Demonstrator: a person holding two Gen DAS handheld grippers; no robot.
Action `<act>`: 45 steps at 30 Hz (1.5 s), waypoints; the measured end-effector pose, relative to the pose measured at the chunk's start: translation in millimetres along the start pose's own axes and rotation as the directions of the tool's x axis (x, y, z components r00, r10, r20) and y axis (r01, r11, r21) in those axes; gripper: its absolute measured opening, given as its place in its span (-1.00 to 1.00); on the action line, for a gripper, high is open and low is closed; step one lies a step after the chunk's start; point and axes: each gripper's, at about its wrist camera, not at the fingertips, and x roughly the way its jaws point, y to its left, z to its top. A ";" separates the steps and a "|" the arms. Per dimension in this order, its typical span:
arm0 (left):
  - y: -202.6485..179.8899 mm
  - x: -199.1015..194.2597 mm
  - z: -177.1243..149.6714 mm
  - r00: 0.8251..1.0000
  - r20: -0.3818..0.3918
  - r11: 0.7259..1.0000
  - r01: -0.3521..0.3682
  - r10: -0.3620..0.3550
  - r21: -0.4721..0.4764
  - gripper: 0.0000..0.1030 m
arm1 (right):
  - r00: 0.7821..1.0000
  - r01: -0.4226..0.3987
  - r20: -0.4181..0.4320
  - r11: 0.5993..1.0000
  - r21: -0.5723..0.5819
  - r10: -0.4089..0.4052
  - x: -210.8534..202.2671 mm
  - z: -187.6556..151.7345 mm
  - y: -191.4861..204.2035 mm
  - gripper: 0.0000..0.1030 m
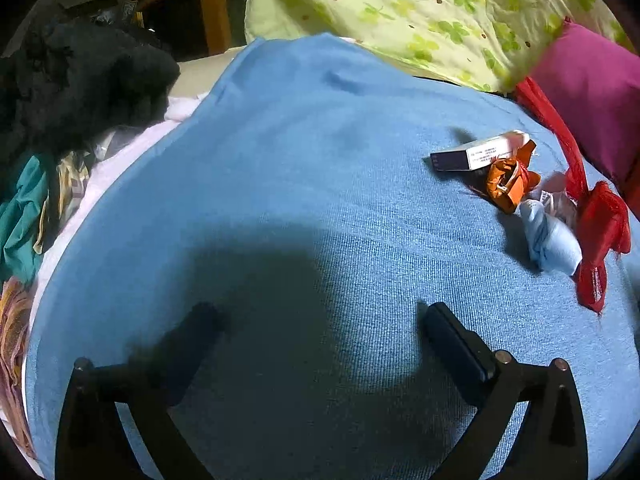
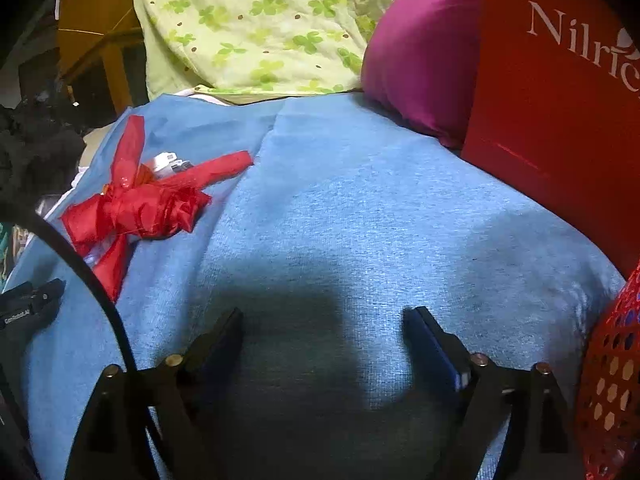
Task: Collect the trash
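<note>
The left claw [image 1: 320,320] stands spread wide with nothing between its fingers, hanging over a bare stretch of the blue cloth [image 1: 300,152] and its own shadow. The right claw [image 2: 324,322] is likewise released and empty, jaws well apart above the same blue cloth [image 2: 360,200].

The trash lies in a small heap to the right in the left wrist view, well apart from the left claw: a small box [image 1: 476,152], a crumpled orange wrapper [image 1: 510,182] touching it, a pale blue wad [image 1: 552,240] just beside that, and a red ribbon [image 1: 600,232] along the heap's far side. In the right wrist view the red ribbon [image 2: 140,204] lies to the left, with the box [image 2: 168,162] partly hidden behind it.

A green clover-print quilt [image 1: 420,12] and a purple pillow [image 1: 588,92] lie beyond the cloth. A red bag [image 2: 560,100] stands at the right, with a red mesh basket [image 2: 612,372] beside the right claw.
</note>
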 end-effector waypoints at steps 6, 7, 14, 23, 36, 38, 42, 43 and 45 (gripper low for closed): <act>-0.9 -1.7 -1.6 1.000 0.000 1.000 0.000 0.000 0.001 1.00 | 1.000 0.000 -0.006 1.000 -0.008 0.000 4.7 -2.1 6.7 0.82; -0.9 -1.4 -1.5 1.000 0.000 1.000 -0.001 0.001 0.001 1.00 | 1.000 0.001 -0.006 1.000 -0.009 -0.001 3.8 -2.0 6.6 0.82; -0.9 -0.6 -0.9 1.000 0.000 1.000 0.000 0.000 0.000 1.00 | 1.000 -0.007 -0.006 1.000 -0.008 0.007 5.7 -1.0 6.2 0.85; -0.8 -0.4 -0.9 1.000 0.000 1.000 -0.001 0.001 0.000 1.00 | 1.000 -0.013 -0.007 1.000 -0.008 0.013 6.2 -0.7 6.4 0.87; -0.9 -0.6 -0.9 1.000 0.000 1.000 -0.001 0.001 0.000 1.00 | 1.000 -0.013 -0.008 1.000 -0.011 0.013 6.6 -0.3 7.8 0.89; -1.0 -0.7 -0.9 1.000 0.000 1.000 -0.001 0.001 0.000 1.00 | 1.000 -0.013 -0.009 1.000 -0.012 0.012 6.5 -0.3 8.3 0.90; -1.1 -0.6 -0.8 1.000 0.000 1.000 -0.001 0.001 0.000 1.00 | 1.000 -0.013 -0.009 1.000 -0.011 0.013 6.6 -0.3 7.9 0.90; -1.1 -0.9 -0.9 1.000 0.000 1.000 -0.001 0.001 0.000 1.00 | 1.000 -0.012 -0.009 1.000 -0.011 0.012 6.5 -0.3 8.4 0.90; -1.2 -0.9 -0.9 1.000 0.000 1.000 -0.001 0.001 -0.001 1.00 | 1.000 -0.012 -0.009 1.000 -0.011 0.012 6.5 -0.4 8.0 0.90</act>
